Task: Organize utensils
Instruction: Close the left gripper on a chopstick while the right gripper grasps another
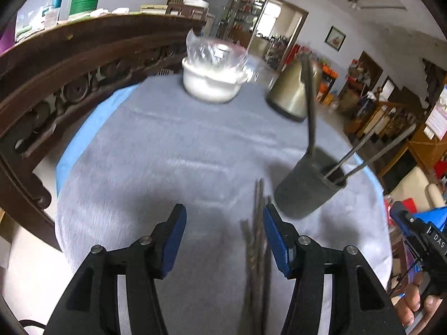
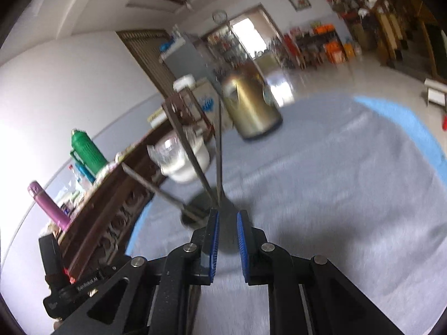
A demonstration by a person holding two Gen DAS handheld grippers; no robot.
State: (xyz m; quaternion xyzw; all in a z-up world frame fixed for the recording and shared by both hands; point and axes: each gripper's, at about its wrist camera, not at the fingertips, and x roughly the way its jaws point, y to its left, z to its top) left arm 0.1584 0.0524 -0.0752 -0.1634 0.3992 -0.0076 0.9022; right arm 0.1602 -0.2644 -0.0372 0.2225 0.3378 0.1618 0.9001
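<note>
Left gripper (image 1: 225,233): I see its fingers (image 1: 176,234) wide apart, nothing between them, hovering low over the grey cloth (image 1: 167,153) that covers the worktop. A bundle of chopsticks (image 1: 258,240) lies on the cloth near the near edge, just inside the right-hand finger; blurred, so I cannot tell whether it touches the pad.

Holder (image 1: 307,184): dark cup, tilted, towards the worktop's right edge, just beyond the loose bundle. Three sticks (image 1: 310,103) stand in it, leaning apart.

Right gripper (image 2: 227,244): fingers (image 2: 213,247) close together with a narrow gap showing between the blue pads; nothing clamped that I can make out. From this view the holder (image 2: 195,209) sits directly ahead of the fingertips, partly hidden by them, its sticks (image 2: 192,150) fanning upward. Heavy blur here.

Far side of the worktop: white bowl (image 1: 212,79) with a clear bag (image 1: 216,51) over it, and a brass-coloured kettle (image 1: 293,92) to its right, well apart from the holder. A carved wooden rail (image 1: 83,64) runs along the left edge.
</note>
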